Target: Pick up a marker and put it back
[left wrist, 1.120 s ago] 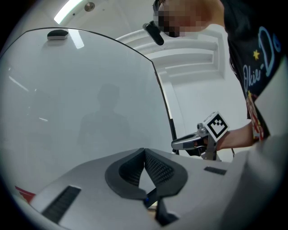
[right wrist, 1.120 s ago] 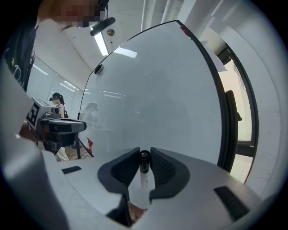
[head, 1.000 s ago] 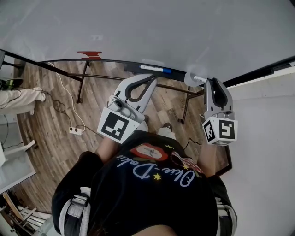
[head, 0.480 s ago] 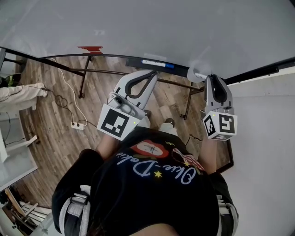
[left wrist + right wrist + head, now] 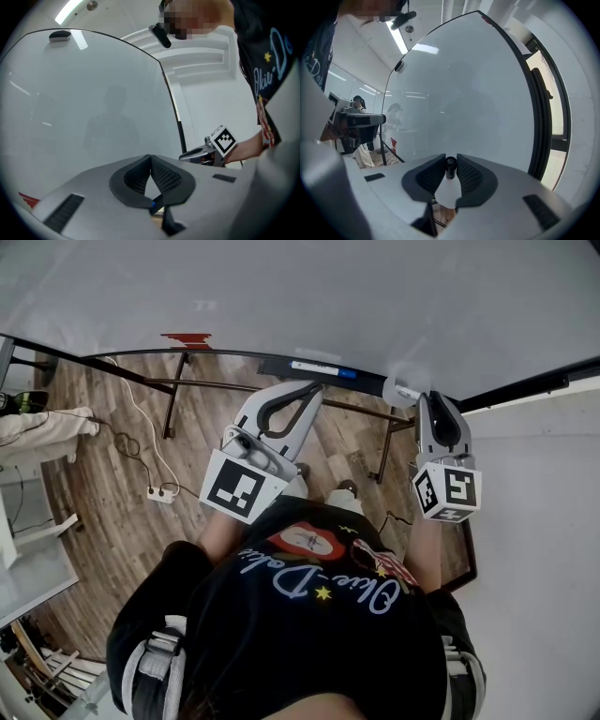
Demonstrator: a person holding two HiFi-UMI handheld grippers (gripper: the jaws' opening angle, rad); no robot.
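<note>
My right gripper is shut on a white marker whose black end pokes up between the pads. In the head view this marker sticks out left of the right gripper, close to the whiteboard. My left gripper hangs just below the board's tray, its jaws shut with the tips touching and nothing held. A second marker with a blue cap lies on the tray just above it.
A red mark sits at the board's lower edge. Below are a wooden floor, the stand's dark legs, a white cable and power strip. A white wall is at the right.
Both grippers have edged slightly nearer the board's tray. The right gripper still holds its marker and the left stays shut.
</note>
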